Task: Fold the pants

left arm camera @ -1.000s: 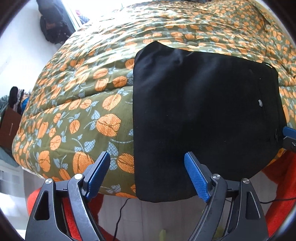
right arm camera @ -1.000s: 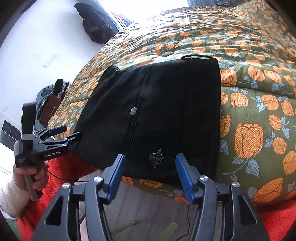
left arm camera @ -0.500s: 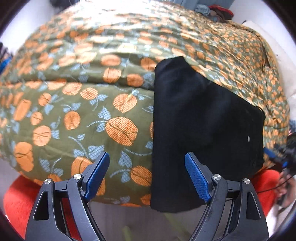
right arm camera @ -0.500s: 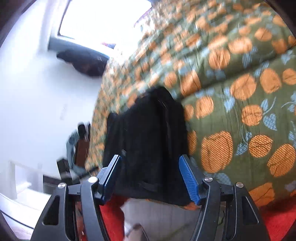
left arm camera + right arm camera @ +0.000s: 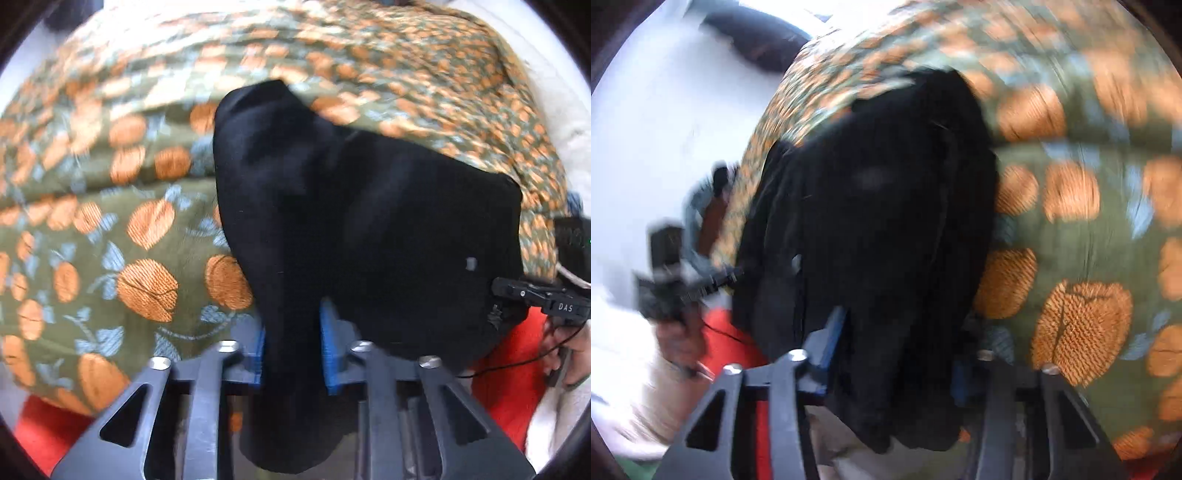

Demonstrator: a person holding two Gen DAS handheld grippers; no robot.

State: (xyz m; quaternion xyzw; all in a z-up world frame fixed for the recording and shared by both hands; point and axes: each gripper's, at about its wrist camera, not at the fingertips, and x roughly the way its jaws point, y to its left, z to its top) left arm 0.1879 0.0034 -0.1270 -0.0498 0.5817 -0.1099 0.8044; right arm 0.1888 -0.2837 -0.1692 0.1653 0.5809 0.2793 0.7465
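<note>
Both wrist views are smeared by motion blur, the right one heavily; fine detail on the fabric is hard to read. The black pants (image 5: pixel 369 229) lie folded on the bed, over the green quilt (image 5: pixel 110 206) with its orange flower print, at the bed's near edge.

Left gripper (image 5: pixel 293 350): its blue-padded fingers (image 5: pixel 330 350) are clenched on a bunched fold of the pants at the near left corner. The cloth between the pads hangs down over the gripper body and hides the inner faces of both pads.

Right gripper (image 5: pixel 894 354): its fingers grasp the near right edge of the pants (image 5: pixel 879 221). One blue pad (image 5: pixel 831 343) shows at the left of the cloth; the other is almost wholly covered by the dark fabric and blur. The gathered cloth droops below the fingers.

A small pale button (image 5: pixel 470 263) shows on the pants in the left view. The same view catches the right gripper's black frame (image 5: pixel 532 297) at the right margin, cut off by the lens edge. The right view shows the left gripper (image 5: pixel 676 284) and the hand holding it as a blurred shape. Red fabric (image 5: pixel 513 373) lies below the bed edge. A dark item (image 5: pixel 757 40) rests near the bright window, too blurred to identify.
</note>
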